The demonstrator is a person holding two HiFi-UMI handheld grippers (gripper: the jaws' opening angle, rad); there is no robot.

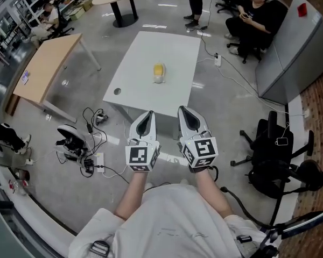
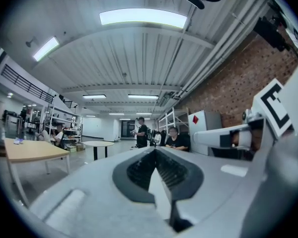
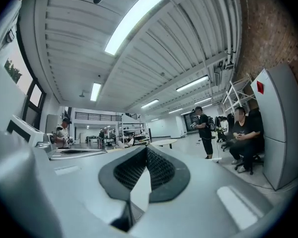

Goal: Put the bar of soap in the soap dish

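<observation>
The left gripper point(image 1: 149, 114) and right gripper point(image 1: 183, 110), closed on nothing, point level at twelve o'clock toward a white table point(image 1: 145, 47). There the yellow bar of soap point(image 1: 159, 69) touches a pale soap dish point(image 1: 159, 80). Whether the soap is in the dish or beside it is too small to tell, so approach or finish both fit. Floor cables point(image 1: 91, 114) lie at nine o'clock.

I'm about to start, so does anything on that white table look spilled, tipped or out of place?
Nothing stands out. The white table bears a small yellow and white lump near its middle, too small to tell soap from dish. Cables lie loose on the floor beside it.
</observation>
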